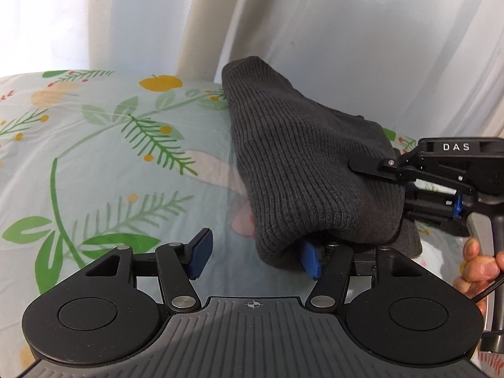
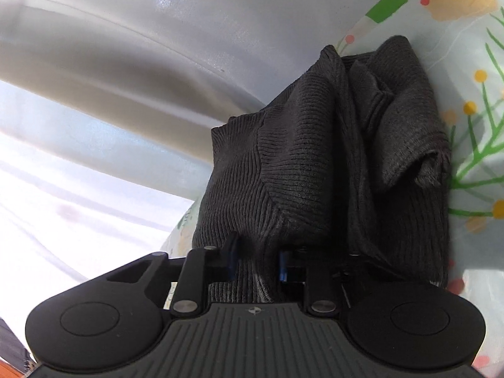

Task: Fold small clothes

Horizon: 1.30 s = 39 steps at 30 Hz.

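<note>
Right claw clamped on the knit, holding it bunched and lifted above the floral sheet. Left claw wide, the knit's hem draped over one pad, nothing gripped. I'd pinch that hem corner with the left, pull both apart to flatten, then lay it down before folding.
</note>
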Each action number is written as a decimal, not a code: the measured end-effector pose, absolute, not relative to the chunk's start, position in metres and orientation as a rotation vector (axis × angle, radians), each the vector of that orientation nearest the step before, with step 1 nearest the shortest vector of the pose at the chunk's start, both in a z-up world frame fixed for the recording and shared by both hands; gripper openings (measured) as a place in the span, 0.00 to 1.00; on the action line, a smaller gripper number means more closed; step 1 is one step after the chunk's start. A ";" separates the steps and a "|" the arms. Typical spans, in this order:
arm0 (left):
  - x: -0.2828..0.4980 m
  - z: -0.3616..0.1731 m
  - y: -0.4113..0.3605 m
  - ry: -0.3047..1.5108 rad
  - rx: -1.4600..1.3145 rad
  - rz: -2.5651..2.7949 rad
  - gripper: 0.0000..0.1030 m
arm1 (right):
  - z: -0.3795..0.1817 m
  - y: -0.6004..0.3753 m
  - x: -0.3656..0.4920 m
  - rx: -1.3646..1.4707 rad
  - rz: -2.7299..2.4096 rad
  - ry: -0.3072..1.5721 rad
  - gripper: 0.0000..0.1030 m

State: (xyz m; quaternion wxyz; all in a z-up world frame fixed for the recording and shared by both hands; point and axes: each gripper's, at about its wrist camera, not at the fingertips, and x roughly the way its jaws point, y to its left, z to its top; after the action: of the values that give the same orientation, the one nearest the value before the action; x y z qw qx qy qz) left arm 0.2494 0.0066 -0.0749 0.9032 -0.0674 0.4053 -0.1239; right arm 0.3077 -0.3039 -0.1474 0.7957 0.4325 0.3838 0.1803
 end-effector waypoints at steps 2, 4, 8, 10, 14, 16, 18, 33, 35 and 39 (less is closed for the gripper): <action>0.249 -0.074 0.004 0.832 -0.114 -0.246 0.62 | -0.126 -0.292 0.311 0.772 0.344 0.784 0.08; 0.249 -0.072 0.003 0.827 -0.093 -0.243 0.66 | -0.093 -0.279 0.303 0.551 0.296 0.669 0.08; 0.245 -0.069 0.003 0.820 -0.095 -0.273 0.71 | -0.052 -0.270 0.285 0.315 0.200 0.516 0.07; 0.243 -0.069 0.004 0.829 -0.097 -0.289 0.70 | -0.054 -0.263 0.280 0.179 0.123 0.498 0.07; 0.242 -0.070 0.008 0.871 -0.113 -0.302 0.70 | -0.095 -0.269 0.290 0.110 0.038 0.640 0.07; 0.240 -0.068 0.014 0.879 -0.129 -0.303 0.70 | -0.114 -0.271 0.295 0.106 0.043 0.714 0.07; 0.237 -0.064 0.021 0.875 -0.132 -0.299 0.70 | -0.112 -0.279 0.289 0.172 0.054 0.707 0.11; 0.237 -0.052 0.082 0.836 -0.180 -0.143 0.70 | -0.083 -0.299 0.259 0.249 -0.074 0.726 0.51; 0.239 -0.052 0.086 0.833 -0.188 -0.124 0.70 | -0.077 -0.303 0.256 0.267 -0.054 0.660 0.51; 0.247 -0.051 0.087 0.831 -0.243 -0.109 0.70 | -0.074 -0.279 0.281 0.213 0.079 0.612 0.11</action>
State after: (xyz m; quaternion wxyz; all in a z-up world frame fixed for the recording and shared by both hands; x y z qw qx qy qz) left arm 0.2472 0.0871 -0.0510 0.9063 -0.1177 0.4025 -0.0527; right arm 0.2807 -0.2791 -0.0741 0.9472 0.1047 0.3005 0.0386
